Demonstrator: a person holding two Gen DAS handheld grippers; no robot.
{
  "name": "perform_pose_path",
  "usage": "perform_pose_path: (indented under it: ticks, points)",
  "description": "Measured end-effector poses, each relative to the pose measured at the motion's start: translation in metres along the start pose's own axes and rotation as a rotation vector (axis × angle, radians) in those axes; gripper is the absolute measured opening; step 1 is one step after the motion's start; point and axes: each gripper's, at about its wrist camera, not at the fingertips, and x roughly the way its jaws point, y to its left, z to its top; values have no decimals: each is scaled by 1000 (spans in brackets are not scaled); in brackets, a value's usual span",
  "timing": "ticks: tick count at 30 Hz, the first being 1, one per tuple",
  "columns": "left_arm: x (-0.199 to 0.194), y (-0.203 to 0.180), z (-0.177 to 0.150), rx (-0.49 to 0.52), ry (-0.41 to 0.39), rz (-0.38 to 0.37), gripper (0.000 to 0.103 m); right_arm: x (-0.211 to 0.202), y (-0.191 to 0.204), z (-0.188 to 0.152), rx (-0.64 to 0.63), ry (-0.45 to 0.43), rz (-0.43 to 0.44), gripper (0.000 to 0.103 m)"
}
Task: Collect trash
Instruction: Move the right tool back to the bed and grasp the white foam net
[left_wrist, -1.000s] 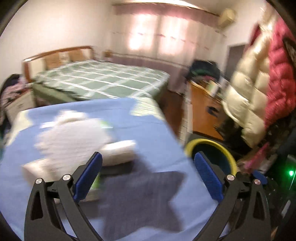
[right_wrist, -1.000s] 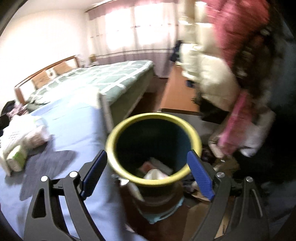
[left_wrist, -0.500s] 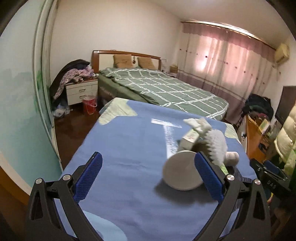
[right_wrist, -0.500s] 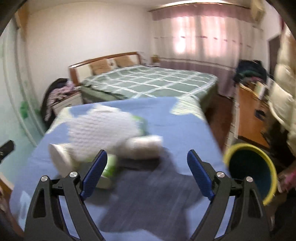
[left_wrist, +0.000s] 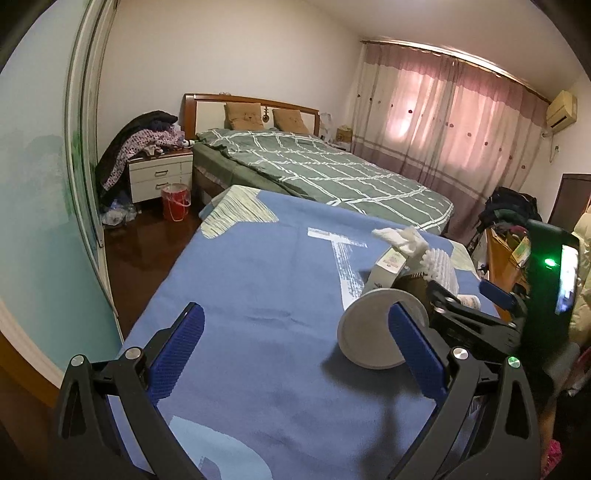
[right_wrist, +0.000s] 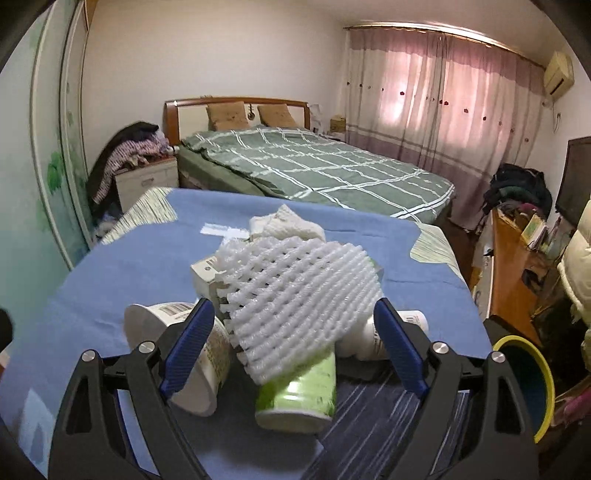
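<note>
**Both hand-held grippers wide open over the trash heap on the blue desk**

Left wrist view: the left hand-held gripper (left_wrist: 293, 354) stands wide open and holds nothing, over a broad bare stretch of the blue-clothed desk (left_wrist: 258, 288). The desk's left edge drops to dark wooden floor (left_wrist: 140, 258), with open room along the mirrored wardrobe door. The white round paper cup (left_wrist: 369, 328) lies on its side just beside the right finger, the heap of trash behind it. The right hand-held gripper (left_wrist: 465, 295) comes in at the right edge, over that heap. Half a second ago it was barely in sight there; the cup lies as before.

Right wrist view: the right hand-held gripper (right_wrist: 295, 347) is wide open, gripping nothing, with the white foam fruit net (right_wrist: 299, 295) between its fingers, apart from both. The net rests on a green-and-white tipped cup (right_wrist: 299, 395), the white cup to its left. The yellow-rimmed dark bin (right_wrist: 532, 384) stands off the desk's right edge. A second ago this view looked into that bin; now it faces the heap.
</note>
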Motion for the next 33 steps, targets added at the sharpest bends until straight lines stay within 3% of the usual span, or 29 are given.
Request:
perform_pose_path:
  ticks: [2, 4, 6, 9, 22, 33]
  points:
    - [2, -1, -2, 1, 7, -7, 98, 7, 2, -1, -8, 12, -17, 81]
    - [3, -3, -4, 4, 11, -15, 98, 11, 4, -2, -13, 25, -22, 67]
    - [5, -2, -4, 3, 18, -18, 98, 15, 0, -3, -3, 46, -7, 38]
    - [6, -3, -6, 4, 24, -23, 98, 12, -6, -4, 18, 36, 17, 14]
    - [13, -19, -13, 24, 49, -45, 98, -58, -52, -8, 118, -115, 86, 11]
    - [16, -44, -17, 70, 70, -86, 98, -101, -115, -18, 233, -179, 13, 11]
